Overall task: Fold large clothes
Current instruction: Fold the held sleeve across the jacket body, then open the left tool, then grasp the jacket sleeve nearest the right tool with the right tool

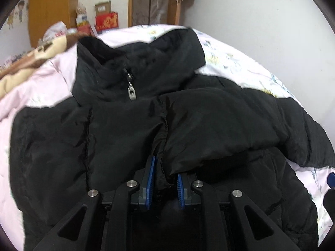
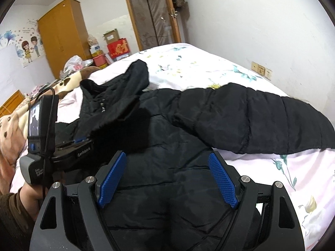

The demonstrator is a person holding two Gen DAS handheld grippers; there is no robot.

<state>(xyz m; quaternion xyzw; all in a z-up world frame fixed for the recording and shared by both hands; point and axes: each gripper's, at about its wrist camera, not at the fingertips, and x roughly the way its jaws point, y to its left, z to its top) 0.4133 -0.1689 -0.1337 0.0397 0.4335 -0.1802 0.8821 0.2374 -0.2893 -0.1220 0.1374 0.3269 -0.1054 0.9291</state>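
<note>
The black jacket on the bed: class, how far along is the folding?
Done: one sleeve lies folded across the jacket. In hand: the left gripper pinches its cuff. Left: the other sleeve still sprawls over the bed; the right gripper is open.

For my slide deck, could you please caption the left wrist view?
Left gripper pinching the cuff of a black puffer jacket sleeve folded across its front, on a floral bedsheet.

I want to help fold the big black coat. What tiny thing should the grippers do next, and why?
Probably the left gripper should lay the cuff of the sleeve it pinches down on the chest of the black puffy jacket and let go. That sleeve is already folded across the front, while the other sleeve lies stretched out on the floral bed sheet, and the open right gripper is free to fetch it.
</note>
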